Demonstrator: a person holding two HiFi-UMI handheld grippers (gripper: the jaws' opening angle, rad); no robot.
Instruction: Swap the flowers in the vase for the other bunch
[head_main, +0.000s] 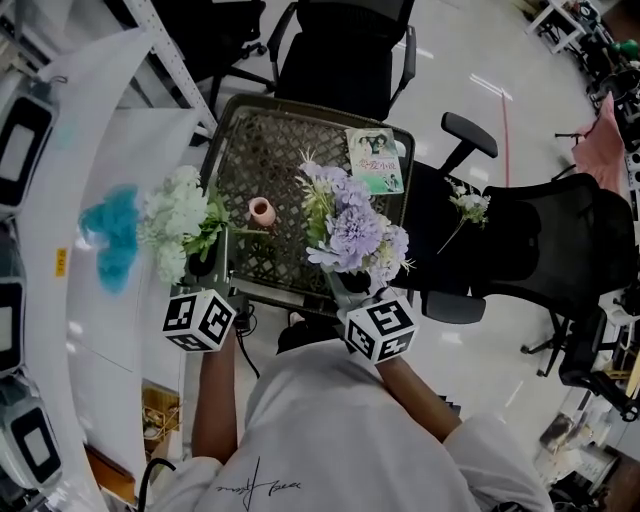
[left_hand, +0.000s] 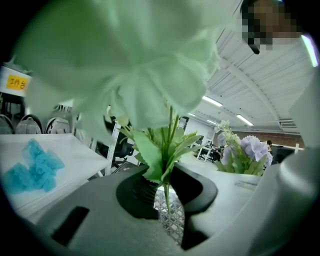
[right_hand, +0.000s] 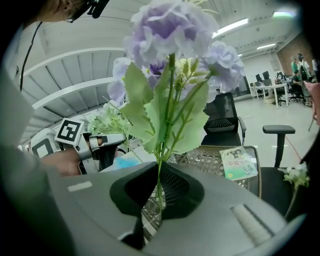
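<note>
A small pink vase (head_main: 261, 211) stands on the woven mesh table (head_main: 250, 150), and no stems show in it. My left gripper (head_main: 205, 262) is to the vase's left, shut on the stems of a white and pale-green bunch (head_main: 178, 222); the green stems (left_hand: 167, 165) pass between its jaws. To the vase's right, my right gripper (head_main: 352, 282) is shut on the thin stems (right_hand: 159, 165) of a purple bunch (head_main: 355, 228). Both bunches stand upright in the air above the table's near edge. The purple bunch (left_hand: 250, 150) also shows in the left gripper view.
A booklet (head_main: 376, 160) lies at the table's far right corner. A small white sprig (head_main: 468, 205) rests on a black office chair (head_main: 560, 240) at the right. Left of the mesh table is a white table (head_main: 120, 330) with a blue fluffy thing (head_main: 110, 238).
</note>
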